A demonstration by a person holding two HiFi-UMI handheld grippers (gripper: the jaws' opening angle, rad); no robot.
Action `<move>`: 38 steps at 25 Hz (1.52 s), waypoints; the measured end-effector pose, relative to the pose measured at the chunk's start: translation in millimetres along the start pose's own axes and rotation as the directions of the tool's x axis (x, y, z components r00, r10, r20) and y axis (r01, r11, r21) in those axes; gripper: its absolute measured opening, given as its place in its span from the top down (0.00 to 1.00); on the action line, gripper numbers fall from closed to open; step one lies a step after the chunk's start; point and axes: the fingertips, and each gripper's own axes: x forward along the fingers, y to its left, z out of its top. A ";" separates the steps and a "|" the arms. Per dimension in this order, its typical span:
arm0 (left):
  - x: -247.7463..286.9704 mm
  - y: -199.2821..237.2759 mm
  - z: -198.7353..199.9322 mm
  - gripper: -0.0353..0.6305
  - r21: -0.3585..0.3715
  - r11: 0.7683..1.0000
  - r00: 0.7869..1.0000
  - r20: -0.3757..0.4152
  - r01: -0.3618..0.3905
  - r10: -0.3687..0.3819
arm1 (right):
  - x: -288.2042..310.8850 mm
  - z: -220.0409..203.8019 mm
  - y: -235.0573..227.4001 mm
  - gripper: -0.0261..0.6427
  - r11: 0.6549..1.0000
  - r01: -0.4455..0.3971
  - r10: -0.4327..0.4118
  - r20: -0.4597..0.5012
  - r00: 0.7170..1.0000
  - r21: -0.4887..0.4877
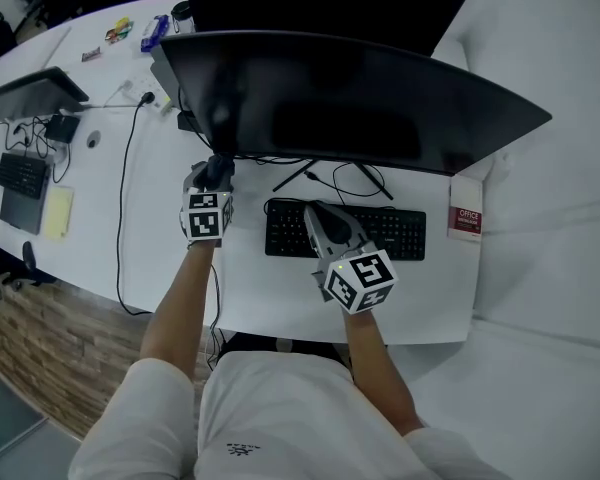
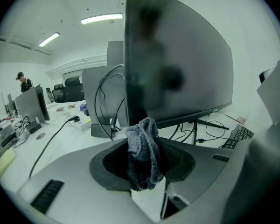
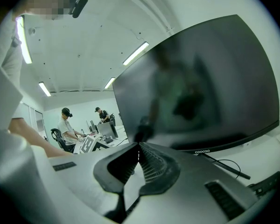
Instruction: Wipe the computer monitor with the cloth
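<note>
Cloth (image 2: 141, 164) sits bunched and pinched in the left tongs (image 2: 147, 146), just short of the monitor (image 2: 177, 64) ahead. Right tongs (image 3: 139, 146) are pressed together, empty. Advised: present a broader cloth face and use light, even strokes. Any dirt on the dark screen cannot be made out.

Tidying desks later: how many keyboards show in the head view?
2: one keyboard in front of the curved monitor, a second keyboard at far left. Others may be hidden.
</note>
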 end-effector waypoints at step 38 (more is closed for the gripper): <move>-205.1 -100.1 101.2 0.72 0.057 0.987 0.923 0.350 0.150 -0.160 | -158.0 39.8 -28.3 0.93 0.991 0.109 -0.098 0.130 0.987 -0.081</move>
